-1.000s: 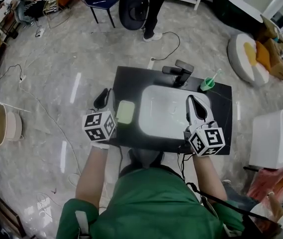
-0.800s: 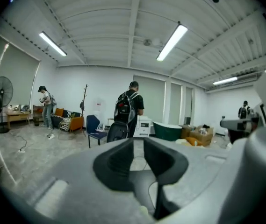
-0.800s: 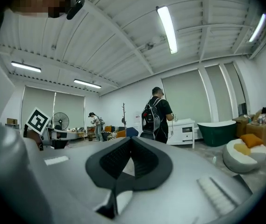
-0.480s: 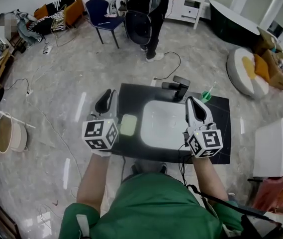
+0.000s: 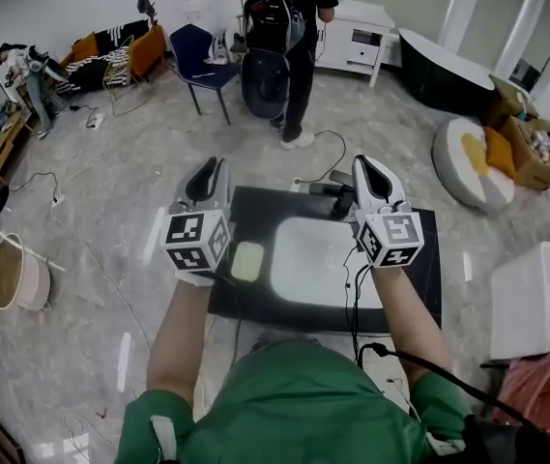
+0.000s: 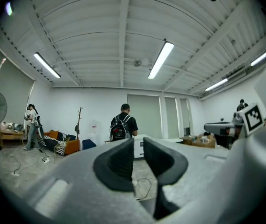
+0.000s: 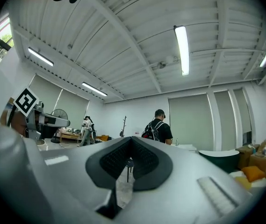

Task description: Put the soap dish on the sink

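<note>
Soap dish (image 5: 246, 261) on black counter (image 5: 412, 288), just left of sink (image 5: 315, 259); left gripper (image 5: 207, 168) narrowly apart, empty; right gripper (image 5: 366, 166) closed, empty; 2 grippers raised, aimed away; risk: narrow opening nudges dish off counter edge.

Soap dish (image 5: 246, 261) on counter (image 5: 422, 264); basin (image 5: 311, 259) just right of it.

The soap dish (image 5: 246, 261) rests on the black countertop (image 5: 255, 211) just beside the white basin (image 5: 308, 259).
</note>
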`<action>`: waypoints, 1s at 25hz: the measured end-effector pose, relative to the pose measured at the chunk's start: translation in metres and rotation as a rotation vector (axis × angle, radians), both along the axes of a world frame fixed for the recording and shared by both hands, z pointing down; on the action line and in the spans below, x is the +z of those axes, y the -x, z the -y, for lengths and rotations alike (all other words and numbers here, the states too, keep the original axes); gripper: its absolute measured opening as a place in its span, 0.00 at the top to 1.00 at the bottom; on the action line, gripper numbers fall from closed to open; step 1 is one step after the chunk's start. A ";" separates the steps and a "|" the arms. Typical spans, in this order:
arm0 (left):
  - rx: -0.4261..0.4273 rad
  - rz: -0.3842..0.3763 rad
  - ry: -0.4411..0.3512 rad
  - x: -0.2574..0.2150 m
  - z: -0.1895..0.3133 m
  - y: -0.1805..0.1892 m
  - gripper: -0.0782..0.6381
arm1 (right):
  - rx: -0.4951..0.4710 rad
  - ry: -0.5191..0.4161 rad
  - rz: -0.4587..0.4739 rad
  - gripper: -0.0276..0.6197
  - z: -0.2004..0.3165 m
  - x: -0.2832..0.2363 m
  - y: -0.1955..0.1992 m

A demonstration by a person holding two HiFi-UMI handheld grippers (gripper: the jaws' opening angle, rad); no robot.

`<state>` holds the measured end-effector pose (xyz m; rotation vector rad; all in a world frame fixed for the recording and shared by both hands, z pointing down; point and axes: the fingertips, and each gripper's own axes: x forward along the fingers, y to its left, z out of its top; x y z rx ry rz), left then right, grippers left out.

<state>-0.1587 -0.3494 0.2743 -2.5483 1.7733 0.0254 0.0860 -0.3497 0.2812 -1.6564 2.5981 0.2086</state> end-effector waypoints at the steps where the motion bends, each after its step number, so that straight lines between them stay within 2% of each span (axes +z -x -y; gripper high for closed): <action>1: 0.002 -0.004 0.001 -0.002 -0.001 -0.001 0.81 | -0.007 0.000 -0.004 0.96 0.000 -0.001 0.004; 6: 0.008 -0.025 -0.006 -0.004 -0.014 -0.004 0.81 | -0.035 0.001 -0.001 0.96 -0.008 0.001 0.016; 11: 0.003 -0.022 0.019 0.006 -0.013 0.002 0.81 | -0.051 0.022 0.007 0.96 -0.008 0.009 0.025; 25: 0.004 -0.022 0.051 0.019 -0.003 -0.005 0.82 | -0.058 0.038 0.019 0.96 -0.005 0.020 0.019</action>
